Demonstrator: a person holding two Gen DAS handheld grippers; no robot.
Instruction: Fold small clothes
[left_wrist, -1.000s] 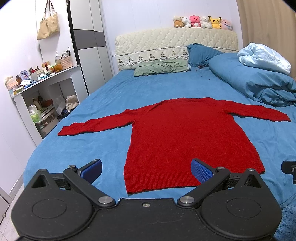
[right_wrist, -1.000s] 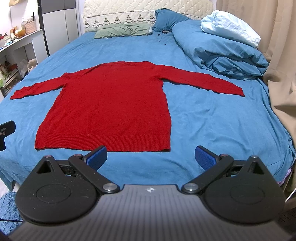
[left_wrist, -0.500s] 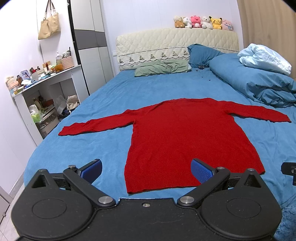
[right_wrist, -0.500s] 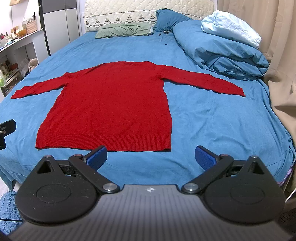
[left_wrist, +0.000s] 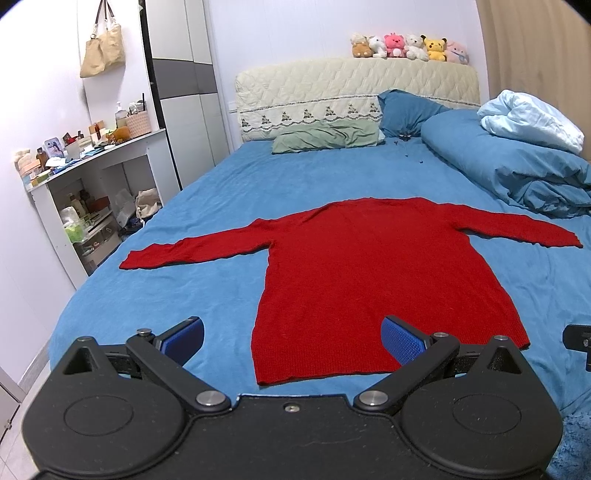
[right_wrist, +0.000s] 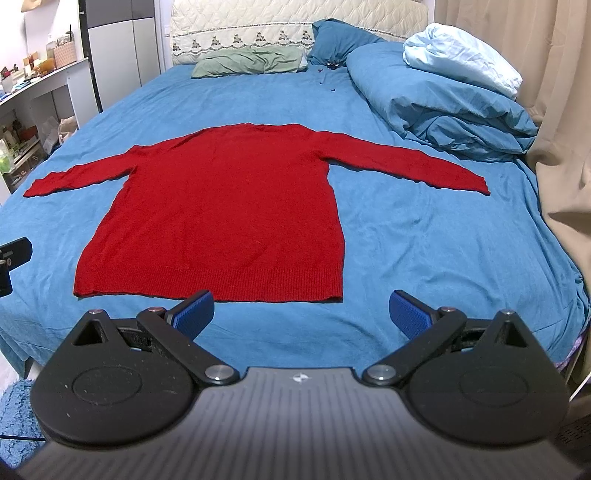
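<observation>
A red long-sleeved knit sweater (left_wrist: 373, 273) lies flat on the blue bed sheet (left_wrist: 207, 288), sleeves spread out to both sides and hem toward me. It also shows in the right wrist view (right_wrist: 225, 214). My left gripper (left_wrist: 291, 339) is open and empty, held above the foot of the bed near the hem's left corner. My right gripper (right_wrist: 301, 314) is open and empty, just short of the hem's right part. Each gripper's edge shows in the other's view.
A rolled blue duvet (right_wrist: 443, 110) with a pale blanket lies on the bed's right. A green pillow (left_wrist: 328, 134) and a blue pillow sit at the headboard. A cluttered white desk (left_wrist: 92, 177) stands left. A beige curtain (right_wrist: 561, 147) hangs right.
Both views have shifted very slightly; the sweater and both open grippers are otherwise unchanged.
</observation>
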